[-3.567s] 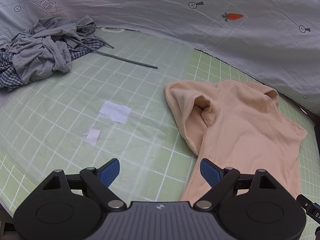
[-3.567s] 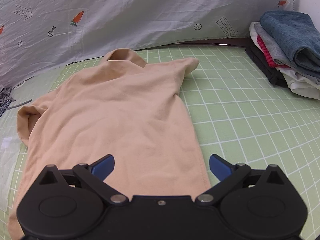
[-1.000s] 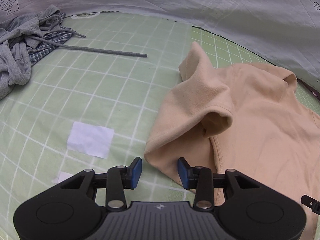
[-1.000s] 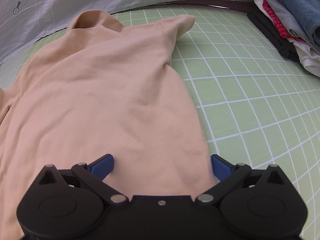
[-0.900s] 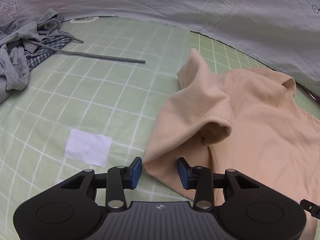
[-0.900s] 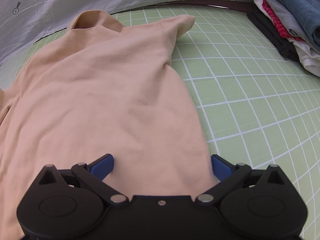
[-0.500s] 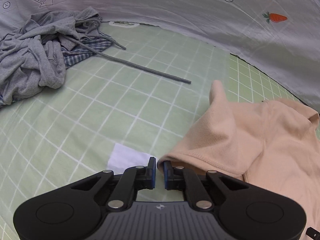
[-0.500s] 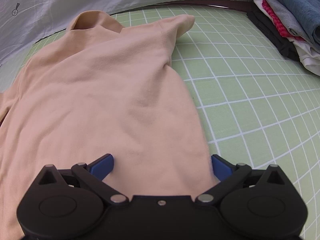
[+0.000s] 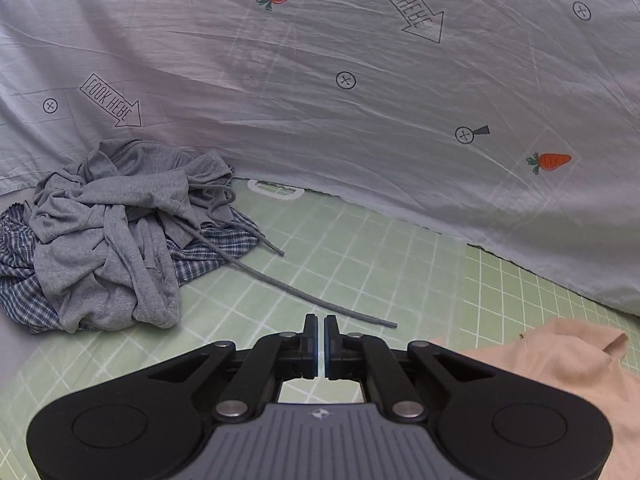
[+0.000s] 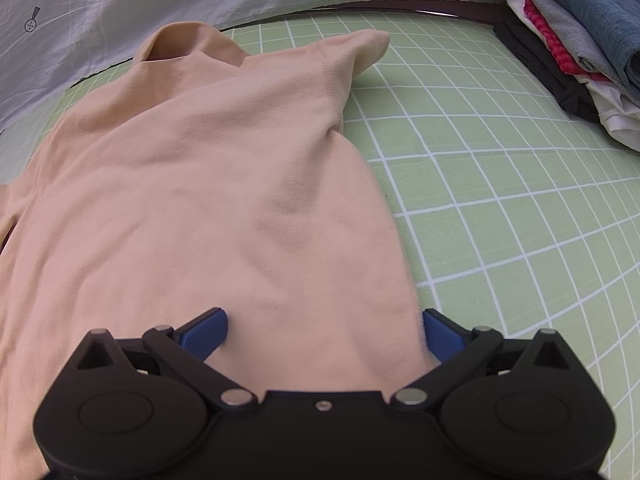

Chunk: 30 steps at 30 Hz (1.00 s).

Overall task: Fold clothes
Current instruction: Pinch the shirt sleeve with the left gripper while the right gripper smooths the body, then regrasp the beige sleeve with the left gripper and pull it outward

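My left gripper (image 9: 320, 344) is clenched, its blue pads all but touching. No cloth shows in the slit between them, so I cannot tell whether a thin edge of sleeve is pinched there. The peach T-shirt (image 9: 560, 364) reaches up beside that gripper's right linkage. My right gripper (image 10: 322, 334) stands released and wide over the shirt's lower body, one pad on the fabric and the other at its right side edge.

The shirt (image 10: 224, 184) lies spread on the green grid mat (image 10: 500, 200), collar (image 10: 188, 40) at the far end, its right sleeve (image 10: 360, 48) flat and pointing outward. A crumpled grey hoodie (image 9: 112, 232) on a checked shirt (image 9: 208, 256) waits well apart on the left. A folded stack (image 10: 580, 32) sits at the far right.

I judge this to be the first fold, bringing the left sleeve in across the body. Next, my left gripper should carry whatever it holds over the chest and lay it down smooth. If it holds nothing, it has to go back for the sleeve hem. My right gripper can press the body down so it does not drag.
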### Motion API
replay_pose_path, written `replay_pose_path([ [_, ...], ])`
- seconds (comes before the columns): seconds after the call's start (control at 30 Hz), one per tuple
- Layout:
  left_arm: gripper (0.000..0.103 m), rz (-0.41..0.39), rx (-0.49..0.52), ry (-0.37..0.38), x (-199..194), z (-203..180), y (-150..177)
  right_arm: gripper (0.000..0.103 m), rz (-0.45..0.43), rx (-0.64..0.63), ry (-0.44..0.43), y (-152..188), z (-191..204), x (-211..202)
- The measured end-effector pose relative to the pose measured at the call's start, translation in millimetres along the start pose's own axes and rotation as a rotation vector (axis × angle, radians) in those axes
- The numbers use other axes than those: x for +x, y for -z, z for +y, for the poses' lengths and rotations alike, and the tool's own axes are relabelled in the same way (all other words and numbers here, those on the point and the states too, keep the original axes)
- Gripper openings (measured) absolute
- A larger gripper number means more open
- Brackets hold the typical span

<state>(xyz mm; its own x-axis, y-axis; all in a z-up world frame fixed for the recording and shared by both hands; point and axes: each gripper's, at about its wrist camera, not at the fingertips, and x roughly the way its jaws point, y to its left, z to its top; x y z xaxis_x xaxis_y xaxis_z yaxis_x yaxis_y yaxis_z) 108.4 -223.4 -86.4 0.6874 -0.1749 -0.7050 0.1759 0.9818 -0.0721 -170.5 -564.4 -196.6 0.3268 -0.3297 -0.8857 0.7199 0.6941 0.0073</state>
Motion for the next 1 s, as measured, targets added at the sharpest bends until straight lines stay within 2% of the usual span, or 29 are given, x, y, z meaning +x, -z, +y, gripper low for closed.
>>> replay_pose_path([
  [0.2,0.02,0.228,-0.121,0.076,24.1,10.4,48.1,0.103,0.001,0.0,-0.002,0.6,-1.2,-0.7],
  [0.33,0.031,0.3,-0.108,0.107,28.4,3.7,78.8,0.103,0.003,0.0,0.0,-0.1,-0.4,-0.4],
  [0.43,0.043,0.312,-0.081,0.101,32.5,-4.0,87.9,0.103,0.007,0.0,0.0,-0.6,-0.2,-0.3],
  [0.47,0.043,0.315,-0.072,0.098,34.0,-6.6,90.4,0.103,0.008,0.0,0.001,-0.7,-0.1,-0.2],
  [0.57,0.054,0.298,-0.053,0.115,36.0,-13.0,91.5,0.103,0.013,0.0,0.001,-1.2,-0.1,-0.2],
  [0.73,0.06,0.272,0.018,0.108,38.7,-29.6,93.4,0.103,0.013,0.003,0.004,-1.5,0.3,0.1],
  [1.0,0.06,0.229,0.156,0.07,33.8,-54.2,105.3,0.103,0.013,0.006,0.006,-1.6,1.5,0.1],
])
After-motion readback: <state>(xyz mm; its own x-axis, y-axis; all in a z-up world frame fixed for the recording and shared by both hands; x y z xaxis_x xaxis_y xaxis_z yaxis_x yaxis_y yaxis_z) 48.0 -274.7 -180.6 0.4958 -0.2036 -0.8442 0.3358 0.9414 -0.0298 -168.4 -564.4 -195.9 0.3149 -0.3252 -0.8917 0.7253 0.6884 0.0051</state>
